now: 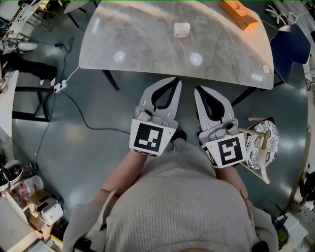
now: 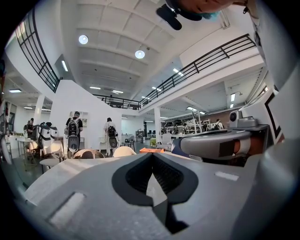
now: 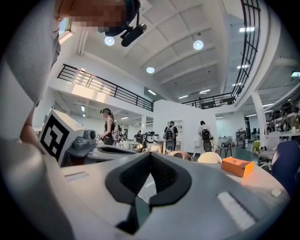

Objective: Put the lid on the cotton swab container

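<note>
A small white container (image 1: pixel 181 29) stands on the far middle of the grey marble table (image 1: pixel 142 47); from here I cannot make out whether a lid is on it. A small pale piece (image 1: pixel 266 69) lies at the table's right edge. My left gripper (image 1: pixel 173 81) and right gripper (image 1: pixel 199 90) are held side by side just short of the table's near edge, pointing level at it. Both are shut with nothing between the jaws, as the left gripper view (image 2: pixel 152 157) and the right gripper view (image 3: pixel 151 156) also show. The container is hidden in both gripper views.
An orange box (image 1: pixel 238 14) lies at the table's far right, and it also shows as the orange box (image 3: pixel 238 166). A wooden stool with a patterned cushion (image 1: pixel 261 141) stands at my right, a blue chair (image 1: pixel 290 44) beyond it. A cable (image 1: pixel 74 101) runs across the floor. People (image 3: pixel 171 133) stand far off.
</note>
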`<action>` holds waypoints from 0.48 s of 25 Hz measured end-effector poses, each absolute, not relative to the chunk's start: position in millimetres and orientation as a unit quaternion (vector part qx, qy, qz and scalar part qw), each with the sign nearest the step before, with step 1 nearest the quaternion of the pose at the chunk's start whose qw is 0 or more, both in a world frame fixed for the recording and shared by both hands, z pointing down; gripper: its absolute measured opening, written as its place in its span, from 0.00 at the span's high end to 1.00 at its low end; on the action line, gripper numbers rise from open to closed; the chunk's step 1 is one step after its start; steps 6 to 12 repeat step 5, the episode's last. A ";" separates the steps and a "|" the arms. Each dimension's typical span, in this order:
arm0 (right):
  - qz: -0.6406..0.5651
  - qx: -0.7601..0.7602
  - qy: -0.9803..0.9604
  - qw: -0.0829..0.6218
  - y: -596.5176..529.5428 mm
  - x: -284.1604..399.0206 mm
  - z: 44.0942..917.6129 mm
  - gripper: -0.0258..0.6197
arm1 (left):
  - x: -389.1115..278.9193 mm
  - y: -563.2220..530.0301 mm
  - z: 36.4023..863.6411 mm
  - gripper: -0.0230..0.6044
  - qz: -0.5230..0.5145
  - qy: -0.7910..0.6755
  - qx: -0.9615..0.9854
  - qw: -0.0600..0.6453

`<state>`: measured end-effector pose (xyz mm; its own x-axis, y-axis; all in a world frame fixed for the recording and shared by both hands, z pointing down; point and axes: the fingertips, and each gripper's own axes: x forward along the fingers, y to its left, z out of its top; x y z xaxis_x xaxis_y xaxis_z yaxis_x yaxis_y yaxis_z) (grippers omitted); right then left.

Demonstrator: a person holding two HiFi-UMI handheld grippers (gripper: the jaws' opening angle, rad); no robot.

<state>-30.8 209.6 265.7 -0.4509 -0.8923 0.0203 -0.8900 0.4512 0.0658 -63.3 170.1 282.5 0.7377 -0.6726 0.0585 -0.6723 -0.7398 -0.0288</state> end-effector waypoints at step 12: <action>-0.026 0.527 -0.849 0.027 212.5 -29.5 263.9 0.96 | -64.0 174.0 284.1 0.97 -0.033 0.359 -0.933 0.002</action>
